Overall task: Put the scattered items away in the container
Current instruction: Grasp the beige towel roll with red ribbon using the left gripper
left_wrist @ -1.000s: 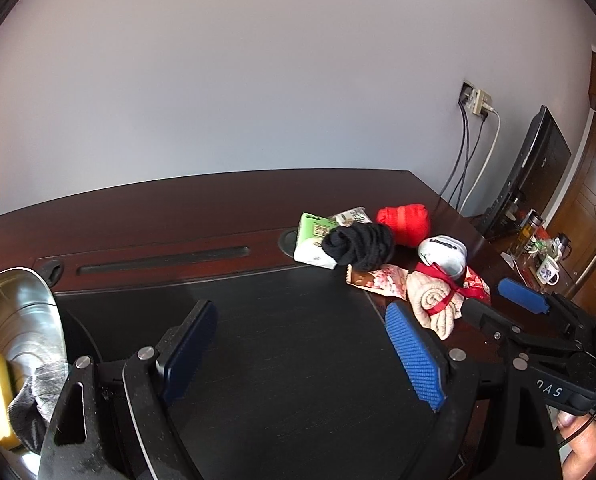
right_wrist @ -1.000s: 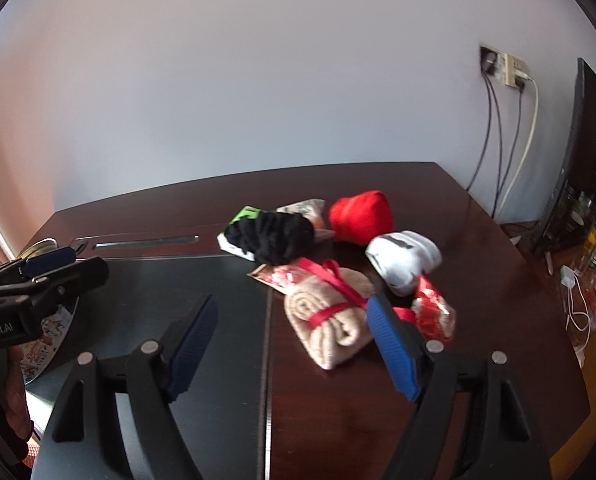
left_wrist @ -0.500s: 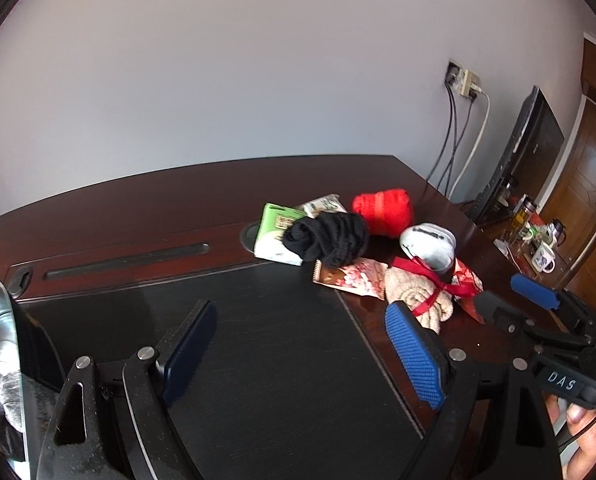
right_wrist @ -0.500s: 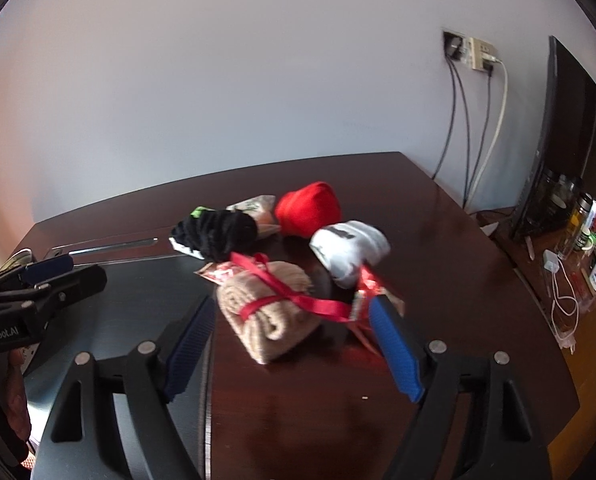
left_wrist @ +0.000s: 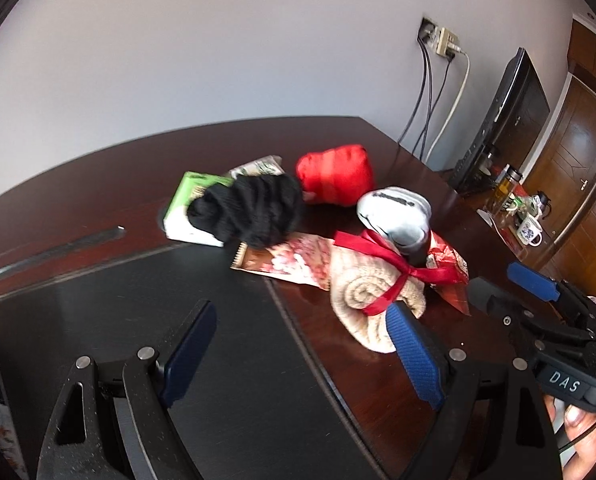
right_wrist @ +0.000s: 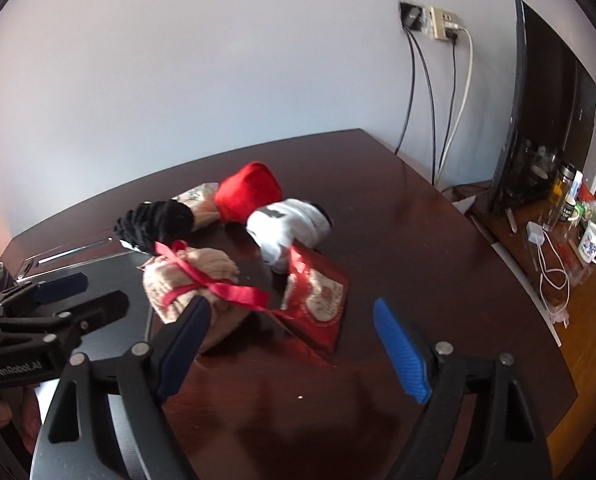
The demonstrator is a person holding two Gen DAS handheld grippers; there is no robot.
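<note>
While both tools hang above the dark brown wooden surface [right_wrist: 438, 240] with their blue-padded jaws spread apart and nothing between them, the scattered things lie bunched around the beige rolled knit bundle tied with red ribbon [right_wrist: 194, 280]. Behind that bundle sit a black ribbed knit roll [right_wrist: 156, 222], a red fabric roll [right_wrist: 248, 192] and a white and grey rolled sock [right_wrist: 290, 226]; a shiny red foil packet [right_wrist: 318, 300] lies just beside it. The right tool [right_wrist: 286, 344] hovers over bundle and packet, its left pad in front of the bundle; the left tool [left_wrist: 302, 350] hovers near the bundle over a black mat [left_wrist: 118, 304]
</note>
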